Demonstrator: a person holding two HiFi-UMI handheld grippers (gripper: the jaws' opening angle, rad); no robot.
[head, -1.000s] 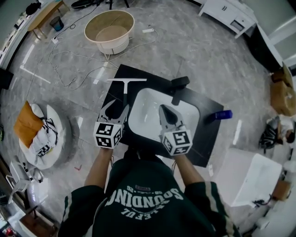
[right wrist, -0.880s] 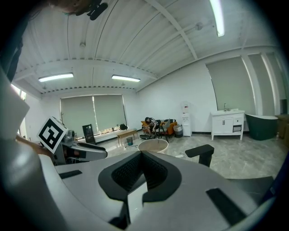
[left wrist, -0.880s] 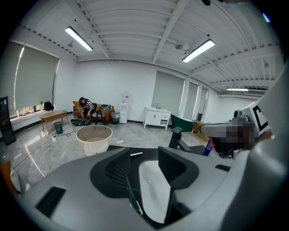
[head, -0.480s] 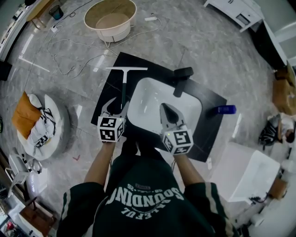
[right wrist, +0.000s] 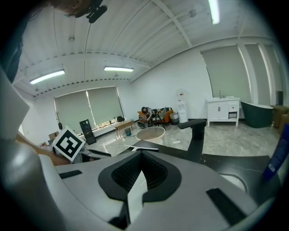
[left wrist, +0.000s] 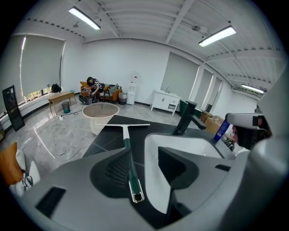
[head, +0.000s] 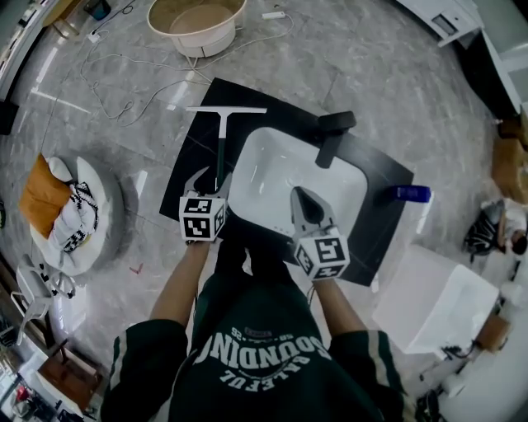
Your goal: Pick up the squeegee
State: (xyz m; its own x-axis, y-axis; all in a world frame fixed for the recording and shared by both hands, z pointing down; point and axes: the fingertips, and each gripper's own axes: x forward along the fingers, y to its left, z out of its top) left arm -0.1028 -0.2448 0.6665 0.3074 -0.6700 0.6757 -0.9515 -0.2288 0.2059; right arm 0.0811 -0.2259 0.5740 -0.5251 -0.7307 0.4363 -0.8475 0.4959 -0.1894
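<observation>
The squeegee (head: 221, 140) lies on the black countertop (head: 194, 161), left of the white basin; its white blade is at the far end and its dark green handle (left wrist: 128, 164) points toward me. My left gripper (head: 212, 177) is open, its jaws on either side of the handle's near end, whose metal loop (left wrist: 137, 196) lies between them close to the left pad. My right gripper (head: 299, 194) hangs over the basin's near edge, jaws together and holding nothing. The squeegee's blade (right wrist: 143, 148) shows small past the right gripper's (right wrist: 141, 155) jaws.
A white sink basin (head: 272, 152) sits in the counter with a black faucet (head: 332, 132) behind it. A blue bottle (head: 410, 193) lies at the counter's right end. A round tub (head: 195, 23) and cables are on the floor beyond. A white box (head: 433, 301) stands at the right.
The head view has shifted. My left gripper has edged right into line with the handle. My right gripper has drawn back a little toward the basin's near edge.
</observation>
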